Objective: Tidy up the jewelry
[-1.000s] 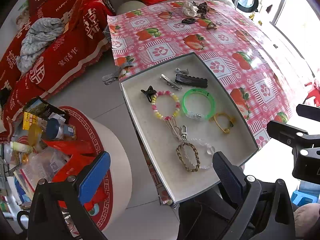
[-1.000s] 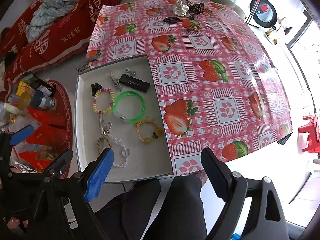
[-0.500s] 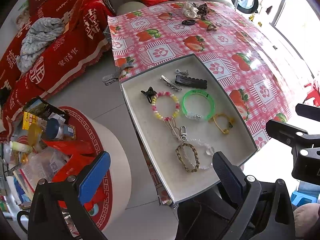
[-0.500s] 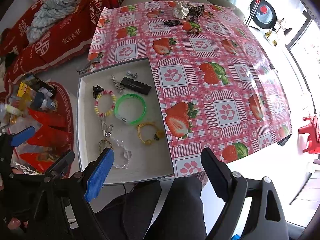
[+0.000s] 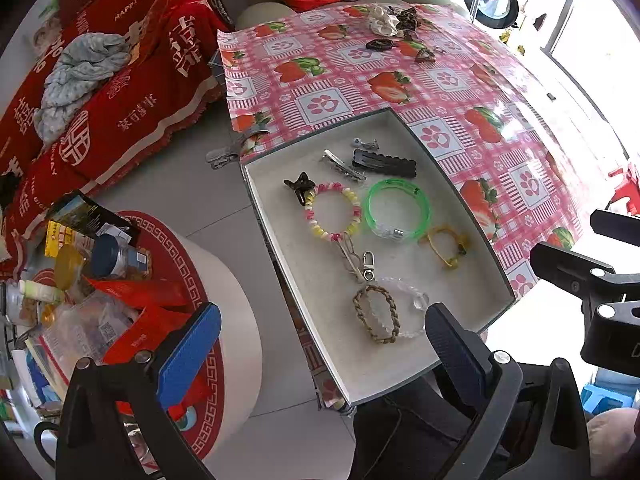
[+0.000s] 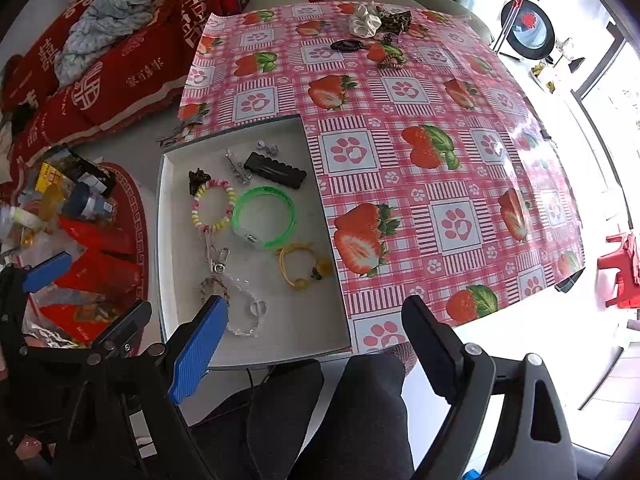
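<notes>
Nothing has moved: both tools, left tool [image 5: 320,344] and right tool [image 6: 316,332], hover spread above the tray [image 6: 168,240].

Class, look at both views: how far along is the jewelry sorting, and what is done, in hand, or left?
Done: several bracelets, such as the green bracelet, and a black hair clip lie in the tray. In hand: nothing; the left gripper and right gripper both hang open and empty. Left: the white scrunchie and small dark pieces beside it sit at the table's far end.
</notes>
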A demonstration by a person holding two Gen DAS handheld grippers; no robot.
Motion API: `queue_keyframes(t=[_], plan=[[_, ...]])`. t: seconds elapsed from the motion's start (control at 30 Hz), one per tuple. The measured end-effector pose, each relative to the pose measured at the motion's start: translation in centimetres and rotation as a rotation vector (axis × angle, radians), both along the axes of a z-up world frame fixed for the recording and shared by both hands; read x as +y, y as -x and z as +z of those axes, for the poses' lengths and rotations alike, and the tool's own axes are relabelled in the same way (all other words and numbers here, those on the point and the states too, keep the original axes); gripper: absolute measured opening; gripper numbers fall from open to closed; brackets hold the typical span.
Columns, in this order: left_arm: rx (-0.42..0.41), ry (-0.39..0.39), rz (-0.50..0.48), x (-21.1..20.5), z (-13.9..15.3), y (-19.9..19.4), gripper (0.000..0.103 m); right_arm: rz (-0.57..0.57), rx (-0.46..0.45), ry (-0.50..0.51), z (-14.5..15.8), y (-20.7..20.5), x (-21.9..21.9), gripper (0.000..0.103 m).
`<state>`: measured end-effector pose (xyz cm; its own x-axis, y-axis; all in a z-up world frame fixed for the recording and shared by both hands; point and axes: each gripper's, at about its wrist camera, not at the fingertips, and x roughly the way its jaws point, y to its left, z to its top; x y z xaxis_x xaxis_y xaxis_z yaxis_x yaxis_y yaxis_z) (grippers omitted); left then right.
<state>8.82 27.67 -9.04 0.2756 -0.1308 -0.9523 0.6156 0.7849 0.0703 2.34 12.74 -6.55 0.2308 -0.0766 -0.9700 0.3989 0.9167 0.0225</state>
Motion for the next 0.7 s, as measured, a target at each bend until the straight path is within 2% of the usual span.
queue_keyframes(t=[0.7], plan=[[0.008, -0.004, 0.03, -0.02, -0.06, -0.56, 0.103, 0.013, 0.006, 0.0, 0.14, -0.86, 0.97, 0.091]])
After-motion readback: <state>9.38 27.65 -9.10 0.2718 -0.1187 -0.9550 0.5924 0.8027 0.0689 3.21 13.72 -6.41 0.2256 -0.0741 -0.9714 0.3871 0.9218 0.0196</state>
